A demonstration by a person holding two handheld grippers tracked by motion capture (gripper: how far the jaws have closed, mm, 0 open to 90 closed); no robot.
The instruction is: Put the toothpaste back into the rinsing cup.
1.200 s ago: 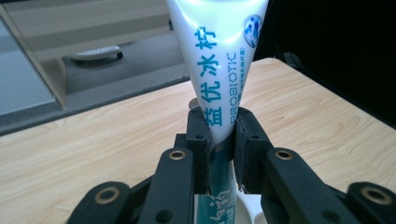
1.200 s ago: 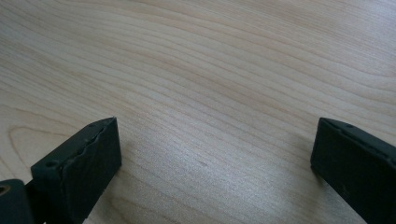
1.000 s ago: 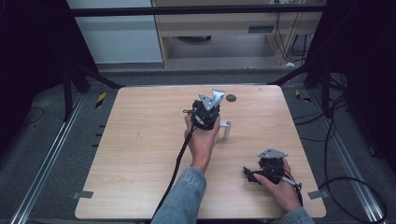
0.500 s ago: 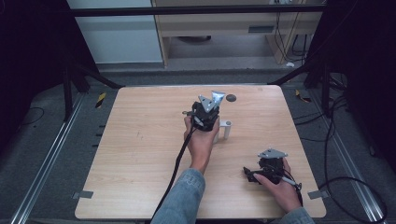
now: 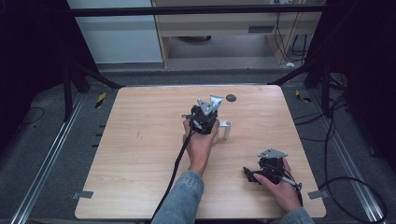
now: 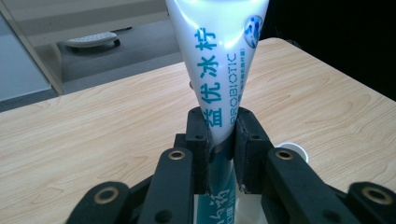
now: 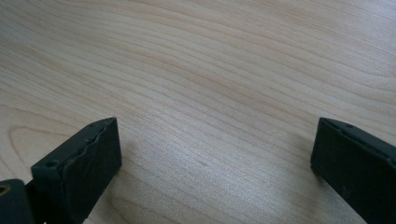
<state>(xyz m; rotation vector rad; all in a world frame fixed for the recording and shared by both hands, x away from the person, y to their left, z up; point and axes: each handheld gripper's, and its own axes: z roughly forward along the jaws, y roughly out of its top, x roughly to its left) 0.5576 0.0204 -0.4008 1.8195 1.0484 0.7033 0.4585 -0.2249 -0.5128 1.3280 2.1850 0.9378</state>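
Left tongs (image 6: 220, 140) are clenching a white tube (image 6: 219, 60) with teal print, jaws squeezing its narrow part, tube rising up past them. In the high view the left tongs (image 5: 204, 117) are sitting mid-bench, held by the left hand (image 5: 200, 147), with a small white cylinder (image 5: 227, 129) standing just beside them. A dark round disc (image 5: 230, 98) is lying near the far edge of the bench (image 5: 140, 154). Right tongs (image 7: 215, 154) are spread wide, gripping nothing, hovering close over bare wood; right hand (image 5: 279, 186) is holding them near the front right corner.
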